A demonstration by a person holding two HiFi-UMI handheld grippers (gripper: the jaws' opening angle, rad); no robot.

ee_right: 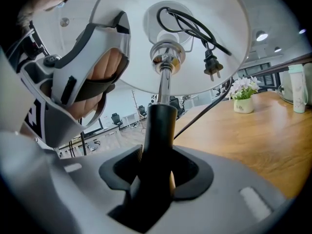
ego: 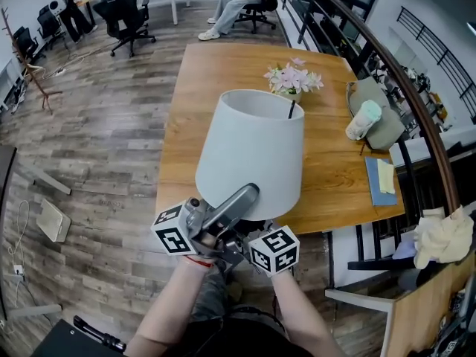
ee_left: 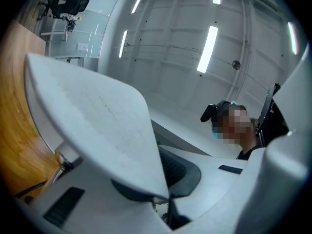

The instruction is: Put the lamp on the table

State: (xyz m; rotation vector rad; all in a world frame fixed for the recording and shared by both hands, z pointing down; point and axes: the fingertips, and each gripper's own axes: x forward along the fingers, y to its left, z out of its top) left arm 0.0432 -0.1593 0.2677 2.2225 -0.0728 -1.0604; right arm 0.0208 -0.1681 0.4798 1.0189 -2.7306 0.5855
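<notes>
Here I had the right gripper (ee_right: 157, 177) clenched on the stem (ee_right: 163, 89) to carry the lamp (ego: 249, 151), the left gripper (ee_left: 163, 191) apparently pinching the shade (ee_left: 97, 111) to steady it, above the near edge of the table (ego: 338, 177).

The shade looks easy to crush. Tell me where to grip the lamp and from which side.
Grip the dark stem under the shade, coming from the side, across it, as the right gripper does. It is slim and round and fits between the jaws; the shade is wide and thin.
</notes>
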